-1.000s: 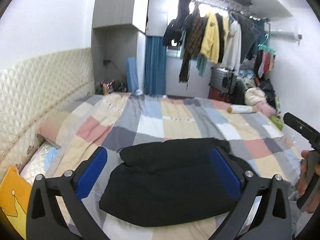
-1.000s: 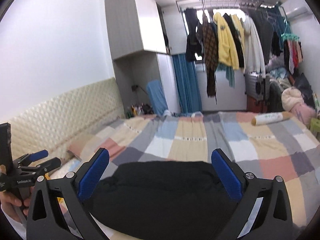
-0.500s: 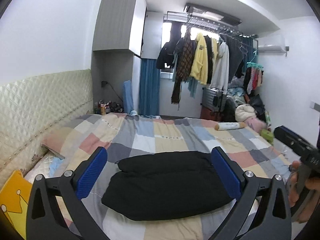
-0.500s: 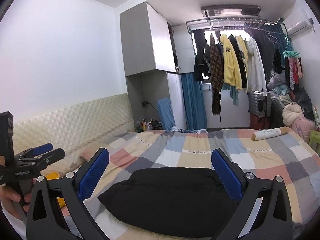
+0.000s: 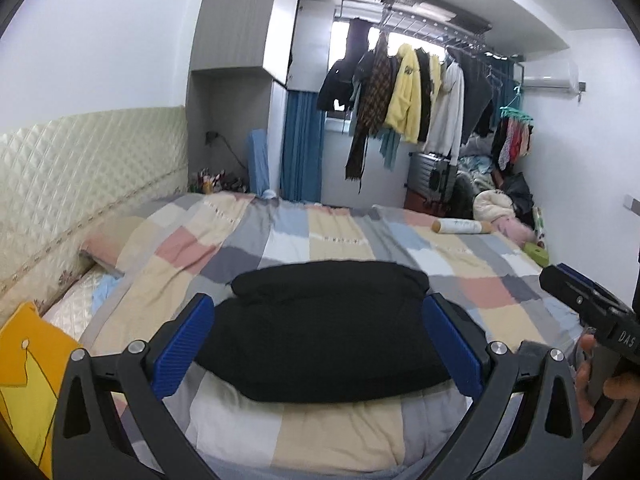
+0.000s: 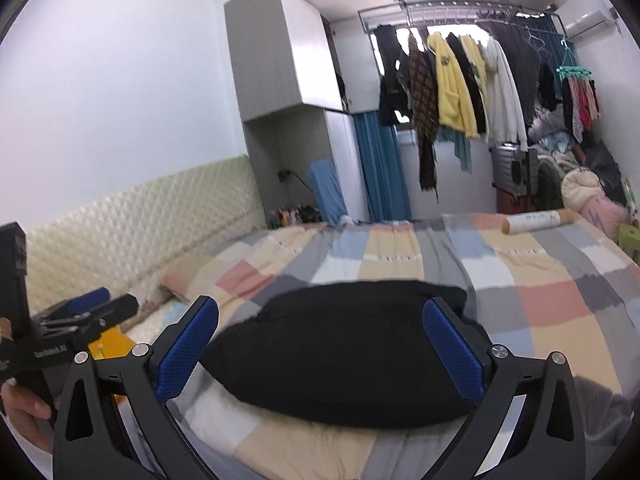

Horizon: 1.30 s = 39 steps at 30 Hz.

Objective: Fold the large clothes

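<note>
My left tongs (image 5: 318, 334) and right tongs (image 6: 320, 338) are both spread wide and grip nothing, held above the near edge of the bed (image 5: 332, 432). Compared with a moment ago they have dipped again after rising, while the black garment (image 5: 328, 332) has not shifted. It lies as a compact folded bundle on the near middle of the checked bedspread (image 5: 288, 240), with a thicker roll along its far edge. I judge the fold finished, or wanting only a last tidy. Left is a quilted cream headboard (image 5: 80, 176), with a yellow cushion (image 5: 24, 364) near it. Farther off a white roll (image 5: 464, 226) lies on the bed's right side, and clothes hang from a rack (image 5: 416, 92) by the window.
</note>
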Motion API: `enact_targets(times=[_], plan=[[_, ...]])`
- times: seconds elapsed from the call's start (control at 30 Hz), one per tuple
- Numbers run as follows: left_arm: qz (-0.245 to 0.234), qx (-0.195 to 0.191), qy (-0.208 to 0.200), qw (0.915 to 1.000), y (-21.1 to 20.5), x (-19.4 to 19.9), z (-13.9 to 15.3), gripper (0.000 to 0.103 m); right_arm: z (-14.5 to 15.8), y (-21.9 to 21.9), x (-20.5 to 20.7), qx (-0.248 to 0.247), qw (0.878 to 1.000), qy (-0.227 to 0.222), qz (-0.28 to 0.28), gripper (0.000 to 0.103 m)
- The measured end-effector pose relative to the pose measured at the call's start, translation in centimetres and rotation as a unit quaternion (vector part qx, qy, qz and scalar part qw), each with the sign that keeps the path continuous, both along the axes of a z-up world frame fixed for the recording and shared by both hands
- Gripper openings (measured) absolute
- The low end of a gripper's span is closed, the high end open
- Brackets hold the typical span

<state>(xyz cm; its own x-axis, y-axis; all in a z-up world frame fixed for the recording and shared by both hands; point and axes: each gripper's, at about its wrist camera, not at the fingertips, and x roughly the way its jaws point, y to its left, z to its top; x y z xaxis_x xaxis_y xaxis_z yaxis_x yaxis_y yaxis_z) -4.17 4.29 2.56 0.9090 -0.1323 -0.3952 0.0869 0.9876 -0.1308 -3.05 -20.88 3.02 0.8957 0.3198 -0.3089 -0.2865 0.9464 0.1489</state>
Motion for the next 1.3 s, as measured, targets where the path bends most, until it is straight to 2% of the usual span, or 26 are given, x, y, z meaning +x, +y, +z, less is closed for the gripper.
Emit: enact_targets(times=[0.23,0.57,0.9,1.3], plan=[[0.0,-0.012,0.039,0.9992,-0.1,-0.5,-2.6,0.103,-3.4,0.1,-0.5,-0.02,0.999,0.03,-0.026,0.103],[0.022,-0.003,0.07,0.9973,-0.1,-0.4,-4.4,0.103,-6.2,-0.2,-0.6,-0.036,0.996,0.067,-0.04,0.103],[0.026,0.022,0.086,0.9957,-1.4,0.0,-5.3,0.103,-6.4,-0.8,0.1,-0.029,0.996,0.075,-0.048,0.103],[0.016,0.008,0.085,0.9962,-1.1,0.1,-5.0,0.103,-6.3,-1.1,-0.2,-0.027,0.995,0.073,-0.056,0.103]])
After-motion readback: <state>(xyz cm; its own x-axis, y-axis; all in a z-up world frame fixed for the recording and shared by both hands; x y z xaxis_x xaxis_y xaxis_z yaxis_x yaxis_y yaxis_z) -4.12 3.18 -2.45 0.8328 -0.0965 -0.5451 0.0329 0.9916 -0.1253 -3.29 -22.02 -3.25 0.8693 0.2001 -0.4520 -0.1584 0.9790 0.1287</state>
